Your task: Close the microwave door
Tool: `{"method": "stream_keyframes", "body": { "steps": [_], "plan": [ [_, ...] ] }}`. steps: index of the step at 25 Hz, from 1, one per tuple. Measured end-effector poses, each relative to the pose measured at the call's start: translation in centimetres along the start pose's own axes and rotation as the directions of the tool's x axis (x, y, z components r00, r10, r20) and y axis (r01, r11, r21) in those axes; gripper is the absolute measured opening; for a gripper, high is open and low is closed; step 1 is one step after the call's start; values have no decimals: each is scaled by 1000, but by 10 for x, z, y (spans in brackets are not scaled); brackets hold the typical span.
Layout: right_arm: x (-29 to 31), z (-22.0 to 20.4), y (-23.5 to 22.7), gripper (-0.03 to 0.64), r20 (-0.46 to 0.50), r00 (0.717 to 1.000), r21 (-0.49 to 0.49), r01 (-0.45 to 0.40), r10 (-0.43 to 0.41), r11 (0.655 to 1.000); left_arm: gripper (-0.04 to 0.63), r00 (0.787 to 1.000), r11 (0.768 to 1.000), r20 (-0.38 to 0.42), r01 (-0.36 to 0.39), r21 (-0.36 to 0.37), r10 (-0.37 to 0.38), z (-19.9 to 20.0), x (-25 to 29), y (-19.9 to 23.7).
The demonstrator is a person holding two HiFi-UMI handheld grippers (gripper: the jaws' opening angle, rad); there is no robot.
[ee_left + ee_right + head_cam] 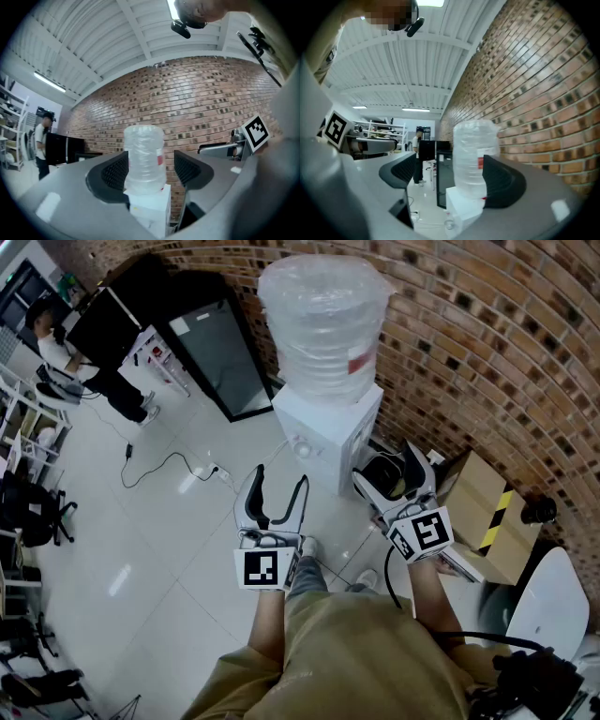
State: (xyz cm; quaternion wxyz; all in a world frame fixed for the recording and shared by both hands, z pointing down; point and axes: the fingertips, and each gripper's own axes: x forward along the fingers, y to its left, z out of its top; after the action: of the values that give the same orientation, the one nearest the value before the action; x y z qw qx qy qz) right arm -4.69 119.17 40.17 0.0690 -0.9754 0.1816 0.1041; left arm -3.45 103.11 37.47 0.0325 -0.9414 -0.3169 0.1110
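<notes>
Left tongs (281,476) spread, nothing btw them. Right tongs (394,474) spread wide, empty too. Both aimed at white box-shaped water dispenser (328,432) w/ big clear plastic bottle (323,320) on top, straight ahead of tongs, well apart from them. Microwave & its door: in no view, can't place. Step in hand, prob.: locate it. Best turn till door shows, then lay outer side of either tongs on door's free edge, away from hinge. Push steady till latched, no pinch needed.

No legible text anywhere; red label (360,362) on the water bottle (319,324) illegible.
</notes>
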Motion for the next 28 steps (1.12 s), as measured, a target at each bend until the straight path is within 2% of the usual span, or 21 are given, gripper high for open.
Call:
{"method": "stream_keyframes", "body": {
  "steps": [2,3,4,6,7,10,13,16,18,20,25,27,28],
  "plan": [
    [31,-13,40,436,-5,997,11,-72,73,997,308,998,998,2,-63,5,63,-2,-25,41],
    [47,-19,59,434,-5,994,15,-108,108,994,308,996,996,-21,-92,14,92,-7,-37,62],
    [64,-27,77,433,-3,990,19,-142,143,990,308,990,993,-73,-118,28,120,-17,-49,81],
    [99,-47,115,432,5,975,28,-221,221,975,308,965,983,-191,-173,62,182,-42,-76,122],
    [117,-59,138,431,11,963,33,-269,269,963,308,951,974,-212,-215,73,225,-51,-92,144],
    [170,-84,223,431,21,903,41,-430,430,902,308,907,927,-193,-365,87,376,-60,-148,214],
    [207,-102,311,431,27,833,42,-554,553,832,308,860,875,-164,-476,85,483,-62,-205,275],
    [243,-125,378,431,57,744,48,-668,666,743,308,805,819,-148,-565,101,574,-78,-238,321],
    [269,-150,402,431,91,662,63,-749,744,659,308,749,761,-132,-637,123,649,-96,-242,343],
    [289,-176,414,431,121,578,81,-816,807,572,305,684,694,-115,-706,142,720,-115,-240,357],
    [318,-213,437,430,167,397,122,-917,902,381,298,526,531,-79,-829,177,847,-141,-245,370],
    [332,-230,427,430,185,322,142,-944,928,299,296,453,457,-68,-871,181,889,-159,-230,370],
    [342,-239,418,430,200,277,152,-956,940,250,296,408,413,-64,-891,187,911,-168,-217,369]
  ]
}}
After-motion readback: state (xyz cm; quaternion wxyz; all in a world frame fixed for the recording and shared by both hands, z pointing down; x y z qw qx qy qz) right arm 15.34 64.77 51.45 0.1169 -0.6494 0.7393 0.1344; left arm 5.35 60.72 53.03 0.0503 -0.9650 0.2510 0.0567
